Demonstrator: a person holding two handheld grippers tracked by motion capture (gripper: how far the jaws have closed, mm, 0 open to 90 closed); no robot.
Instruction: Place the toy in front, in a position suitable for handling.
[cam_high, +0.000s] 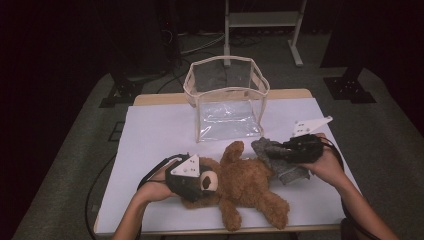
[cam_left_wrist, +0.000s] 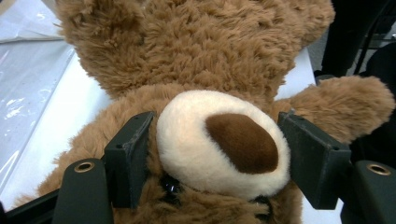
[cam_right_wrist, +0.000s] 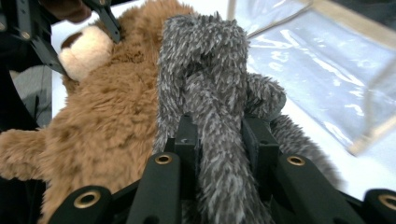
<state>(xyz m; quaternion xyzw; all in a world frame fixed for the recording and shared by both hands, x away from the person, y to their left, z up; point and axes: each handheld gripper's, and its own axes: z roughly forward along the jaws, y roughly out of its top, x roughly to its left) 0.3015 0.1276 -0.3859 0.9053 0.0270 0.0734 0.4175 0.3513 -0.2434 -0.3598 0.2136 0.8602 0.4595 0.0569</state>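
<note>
With my left gripper (cam_high: 192, 181) clamped on the teddy bear's (cam_high: 245, 185) muzzle on the surface (cam_high: 150, 135) and my right gripper's (cam_right_wrist: 219, 135) fingers pinching the grey scarf (cam_right_wrist: 205, 70) beside its body, I judged a steady, level pull best.

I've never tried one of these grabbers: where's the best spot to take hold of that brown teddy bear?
Probably the head, where the left gripper already clamps it: the teddy bear lies flat on its back, so its round head offers two soft sides. Come in from the head end, a jaw on each side of the snout.
</note>
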